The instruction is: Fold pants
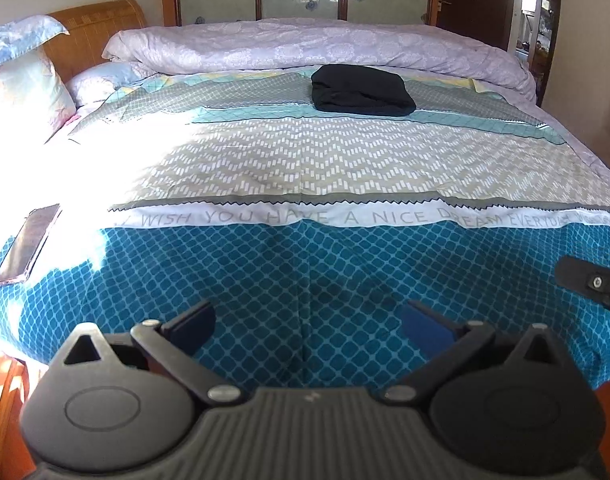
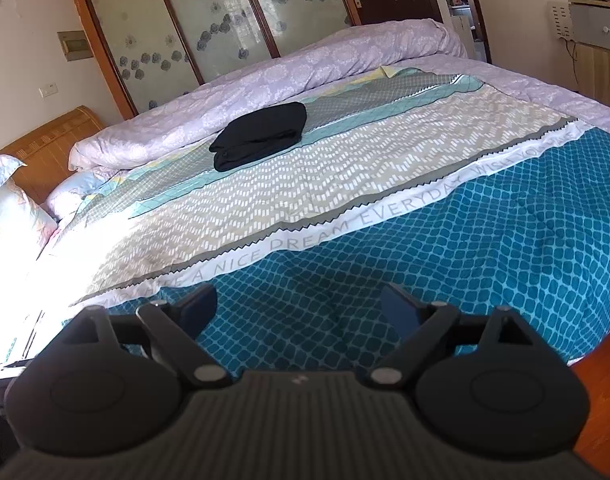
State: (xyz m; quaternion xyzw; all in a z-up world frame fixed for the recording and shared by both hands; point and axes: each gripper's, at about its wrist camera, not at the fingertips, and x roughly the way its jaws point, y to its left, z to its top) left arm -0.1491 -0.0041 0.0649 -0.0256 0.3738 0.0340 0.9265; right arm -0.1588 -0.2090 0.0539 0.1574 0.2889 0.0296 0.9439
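Observation:
The black pants [image 1: 361, 90] lie folded in a compact bundle on the far part of the bed, just in front of the rolled quilt. They also show in the right wrist view [image 2: 261, 136]. My left gripper [image 1: 307, 314] is open and empty, low over the teal near edge of the bedspread, far from the pants. My right gripper [image 2: 301, 304] is open and empty too, over the same teal band. A finger of the right gripper [image 1: 593, 284] shows at the right edge of the left wrist view.
A patterned bedspread [image 1: 305, 168] covers the bed. A rolled lilac quilt [image 1: 305, 46] lies along the far side. Pillows [image 1: 21, 92] and a wooden headboard [image 1: 93, 36] are at the left. A phone [image 1: 27, 246] lies at the near left. A wardrobe [image 2: 209, 20] stands behind.

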